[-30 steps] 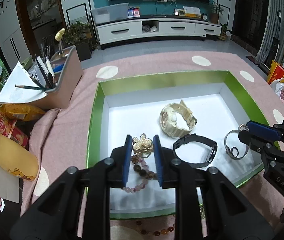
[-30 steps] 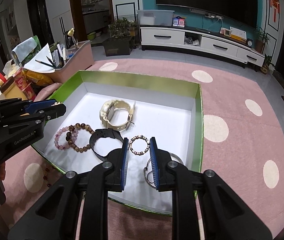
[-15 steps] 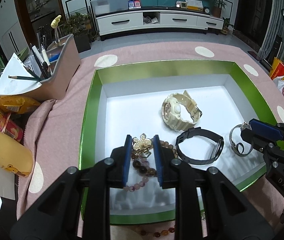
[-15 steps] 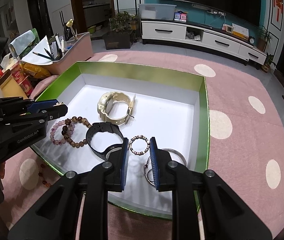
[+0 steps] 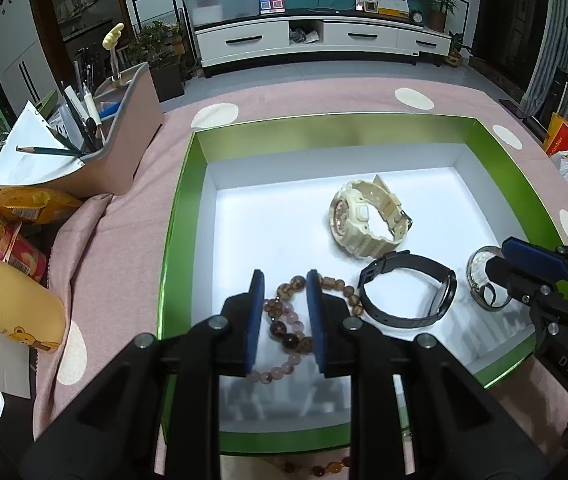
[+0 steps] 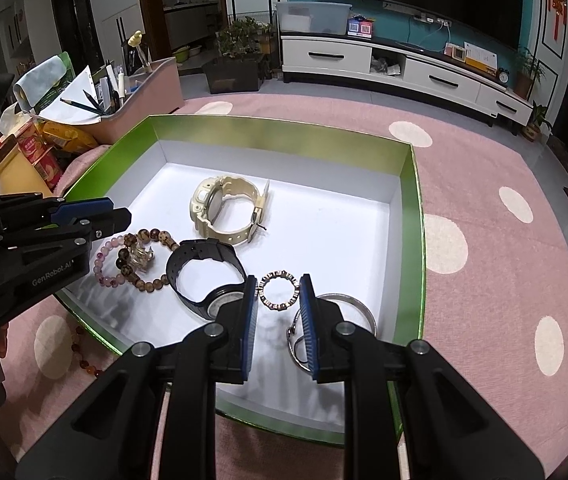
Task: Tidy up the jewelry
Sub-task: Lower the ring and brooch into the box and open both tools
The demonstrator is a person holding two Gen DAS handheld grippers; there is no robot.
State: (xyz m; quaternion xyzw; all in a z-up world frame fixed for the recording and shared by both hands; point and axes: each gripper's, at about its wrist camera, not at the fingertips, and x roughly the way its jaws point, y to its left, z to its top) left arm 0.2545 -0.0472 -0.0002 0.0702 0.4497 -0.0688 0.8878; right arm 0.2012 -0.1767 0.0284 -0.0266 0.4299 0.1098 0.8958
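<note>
Left tool (image 5: 282,278), pads apart and empty, hangs over the bead bracelets (image 5: 284,320) near the green box's (image 5: 175,240) left wall. Right tool (image 6: 277,282), pads apart, frames the small ring (image 6: 278,291); the cream watch (image 6: 227,210) stands on edge mid-box, with bare floor beyond.

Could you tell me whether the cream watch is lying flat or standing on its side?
On its side: the cream watch rests on the edge of its buckled strap in the box.
</note>
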